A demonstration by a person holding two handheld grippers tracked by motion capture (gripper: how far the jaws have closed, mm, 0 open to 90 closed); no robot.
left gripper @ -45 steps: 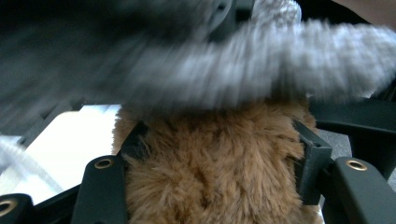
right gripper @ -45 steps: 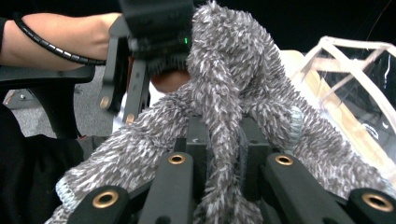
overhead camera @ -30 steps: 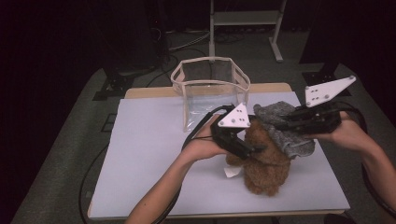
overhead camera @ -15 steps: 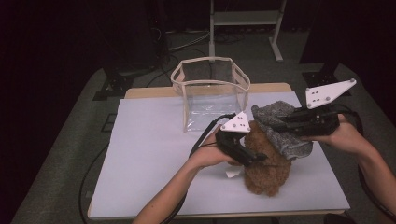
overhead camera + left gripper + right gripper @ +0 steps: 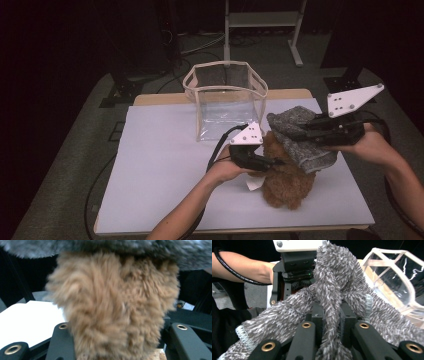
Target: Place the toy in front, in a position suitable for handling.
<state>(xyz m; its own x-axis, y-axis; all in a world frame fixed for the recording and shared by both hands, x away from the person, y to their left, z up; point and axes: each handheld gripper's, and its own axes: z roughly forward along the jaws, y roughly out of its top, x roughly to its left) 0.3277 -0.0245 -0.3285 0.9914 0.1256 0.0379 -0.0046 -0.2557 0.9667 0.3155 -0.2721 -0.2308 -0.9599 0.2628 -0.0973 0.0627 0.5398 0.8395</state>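
Where the left gripper point(image 5: 272, 162) hovered with spread jaws a second ago, it now sits lower, its jaws having just closed in on the brown plush toy point(image 5: 287, 175), which fills the gap between them. Item: plush toy, lying on the white table cover point(image 5: 165, 170) near the front right, its fur point(image 5: 115, 312) pressed between the black jaws in the left gripper view. Item: grey fuzzy cloth point(image 5: 300, 137), unmoved, draped over the toy's upper end and clamped in the right gripper point(image 5: 300, 131), held by the person's right hand point(image 5: 367, 145). Item: clear pouch point(image 5: 225, 100) with cream trim, standing open behind the toy, place unchanged. The right gripper view adds the cloth's point(image 5: 332, 297) twisted folds pinched between the jaws, its pale hem, the left gripper's body behind it, and the pouch point(image 5: 397, 275) at right. The high view alone gives the whole layout.
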